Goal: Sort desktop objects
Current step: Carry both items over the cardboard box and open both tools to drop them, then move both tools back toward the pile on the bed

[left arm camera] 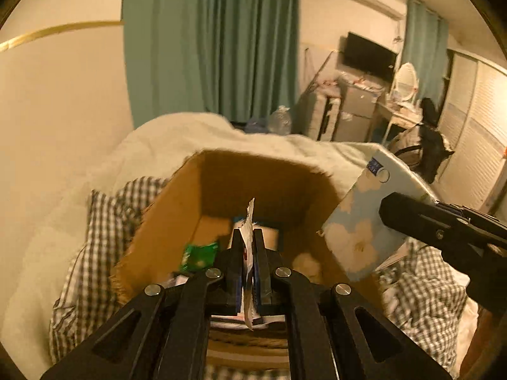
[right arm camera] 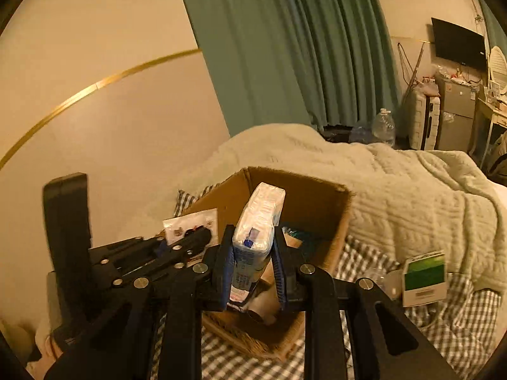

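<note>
An open cardboard box (left arm camera: 177,202) sits on a checked sheet on the bed; it also shows in the right wrist view (right arm camera: 329,209). My left gripper (left arm camera: 248,237) is shut on a thin white sachet (left arm camera: 250,215), held edge-on over the box. That sachet shows in the right wrist view (right arm camera: 193,223). My right gripper (right arm camera: 253,243) is shut on a pale blue tissue pack (right arm camera: 259,221), upright above the box. In the left wrist view the pack (left arm camera: 364,215) hangs at the box's right rim. A green packet (left arm camera: 199,255) lies inside the box.
A green-and-white carton (right arm camera: 424,277) lies on the checked sheet (right arm camera: 364,259) right of the box. A cream blanket (right arm camera: 396,190) is piled behind. Green curtains (right arm camera: 301,47), a water bottle (right arm camera: 383,126), a TV and furniture stand at the far side.
</note>
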Motion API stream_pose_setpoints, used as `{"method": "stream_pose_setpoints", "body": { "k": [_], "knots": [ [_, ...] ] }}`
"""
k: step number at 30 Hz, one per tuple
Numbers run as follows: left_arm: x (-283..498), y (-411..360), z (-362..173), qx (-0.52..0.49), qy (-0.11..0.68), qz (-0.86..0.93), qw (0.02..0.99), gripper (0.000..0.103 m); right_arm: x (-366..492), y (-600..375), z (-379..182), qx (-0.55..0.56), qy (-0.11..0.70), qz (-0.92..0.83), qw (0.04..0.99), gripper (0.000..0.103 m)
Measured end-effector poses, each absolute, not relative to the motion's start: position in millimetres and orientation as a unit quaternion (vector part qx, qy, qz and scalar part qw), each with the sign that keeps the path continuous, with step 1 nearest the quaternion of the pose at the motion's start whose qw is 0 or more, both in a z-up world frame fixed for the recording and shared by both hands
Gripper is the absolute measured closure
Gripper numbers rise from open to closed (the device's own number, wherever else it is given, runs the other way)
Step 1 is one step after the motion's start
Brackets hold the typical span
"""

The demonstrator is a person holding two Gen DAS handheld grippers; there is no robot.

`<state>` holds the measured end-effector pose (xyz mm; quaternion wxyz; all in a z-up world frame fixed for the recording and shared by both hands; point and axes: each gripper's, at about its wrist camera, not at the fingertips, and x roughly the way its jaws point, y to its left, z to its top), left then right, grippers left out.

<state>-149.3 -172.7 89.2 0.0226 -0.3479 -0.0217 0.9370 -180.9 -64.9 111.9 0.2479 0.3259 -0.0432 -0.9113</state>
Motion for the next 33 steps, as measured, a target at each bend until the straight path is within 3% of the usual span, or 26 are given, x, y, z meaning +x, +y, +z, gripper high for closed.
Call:
{"method": "stream_pose_setpoints", "body": {
  "k": [2, 3, 4, 5, 6, 7, 14, 19, 26, 33],
  "knots": [
    [-151, -179, 82, -0.355, -0.021, 0.935, 0.006, 0.091, -189, -71, 101, 0.336, -0.052, -0.909, 0.242, 0.079],
    [-150, -183, 79, -0.357, -0.022, 0.934, 0.004, 0.085, -190, -72, 98, 0.340, -0.058, -0.906, 0.244, 0.072],
    [-146, -185, 75, -0.360, -0.023, 0.933, 0.003, 0.058, -192, -72, 96, 0.342, -0.066, -0.904, 0.248, 0.060],
    [-146, -185, 75, -0.361, -0.026, 0.932, 0.001, 0.021, -192, -70, 94, 0.340, -0.070, -0.904, 0.248, 0.054],
    [-144, -185, 75, -0.357, -0.027, 0.934, -0.006, 0.009, -190, -66, 94, 0.335, -0.069, -0.908, 0.244, 0.046],
    [-141, -187, 76, -0.349, -0.027, 0.937, -0.012, 0.006, -184, -65, 96, 0.327, -0.062, -0.913, 0.237, 0.046],
    [-110, -154, 93, -0.330, -0.032, 0.943, 0.032, 0.006, -145, -15, 108, 0.303, -0.005, -0.937, 0.175, 0.046],
    [-75, -90, 94, -0.306, -0.033, 0.947, 0.091, 0.005, -112, 54, 97, 0.312, -0.018, -0.944, 0.104, 0.046],
    [-59, 16, 36, -0.349, 0.010, 0.925, 0.152, 0.005, -68, 134, 62, 0.335, -0.026, -0.942, 0.010, 0.046],
    [-79, 57, -45, -0.385, 0.102, 0.911, 0.111, 0.005, -74, 164, 1, 0.376, -0.077, -0.923, -0.021, 0.046]
  ]
}}
